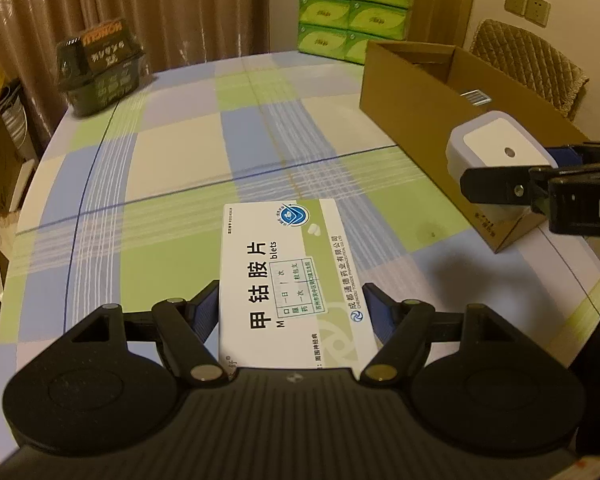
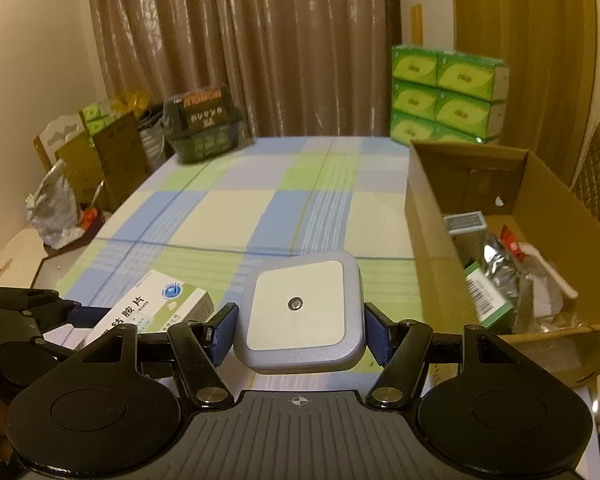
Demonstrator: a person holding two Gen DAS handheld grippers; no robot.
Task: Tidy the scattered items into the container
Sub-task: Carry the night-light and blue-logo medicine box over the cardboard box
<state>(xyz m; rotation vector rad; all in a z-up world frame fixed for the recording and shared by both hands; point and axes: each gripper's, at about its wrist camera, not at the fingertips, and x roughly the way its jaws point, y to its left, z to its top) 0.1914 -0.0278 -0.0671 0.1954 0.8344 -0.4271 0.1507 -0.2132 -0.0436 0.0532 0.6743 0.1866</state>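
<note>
My left gripper (image 1: pixel 290 308) is shut on a white and green medicine box (image 1: pixel 288 276), held flat above the checked tablecloth. The same medicine box (image 2: pixel 156 304) shows at lower left in the right wrist view. My right gripper (image 2: pixel 300 330) is shut on a square grey-white plug-in night light (image 2: pixel 300 312), lifted just left of the cardboard box (image 2: pixel 424 240). In the left wrist view the night light (image 1: pixel 496 148) hangs against the cardboard box (image 1: pixel 404 100) wall, with the right gripper's black fingers (image 1: pixel 496 188) around it. Inside the box lie several packets and a foil bag (image 2: pixel 496 256).
A dark basket (image 1: pixel 100 68) stands at the far left table corner. Stacked green tissue packs (image 1: pixel 352 12) stand at the far edge by the curtain. A padded chair (image 1: pixel 528 60) is behind the box. Bags and cartons (image 2: pixel 100 160) crowd the floor to the left.
</note>
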